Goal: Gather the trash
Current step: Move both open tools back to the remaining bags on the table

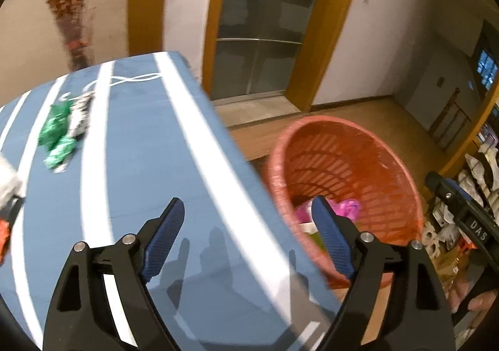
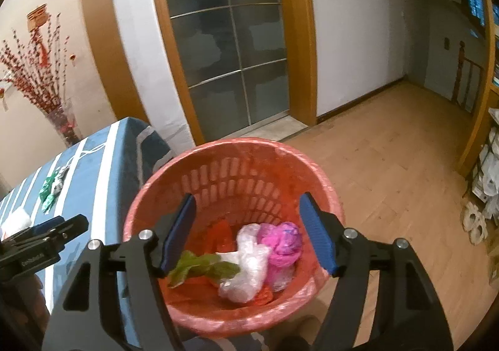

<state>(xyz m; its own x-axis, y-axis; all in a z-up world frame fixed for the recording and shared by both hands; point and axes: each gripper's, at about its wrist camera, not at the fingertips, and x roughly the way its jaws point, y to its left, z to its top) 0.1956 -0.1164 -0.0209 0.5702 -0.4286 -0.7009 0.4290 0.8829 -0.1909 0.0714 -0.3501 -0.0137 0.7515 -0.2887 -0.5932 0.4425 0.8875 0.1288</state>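
A red plastic basket lined with a red bag stands on the floor beside the table; it also shows in the left wrist view. Inside lie a pink bag, a clear plastic bag, a green leaf and red scraps. My right gripper is open and empty above the basket. My left gripper is open and empty over the table's right edge. Green wrappers and a white crumpled piece lie on the blue striped tablecloth.
A white tissue and an orange wrapper lie at the table's left edge. A vase of red branches stands behind the table. A glass door is ahead. Shelves with white bags line the right wall.
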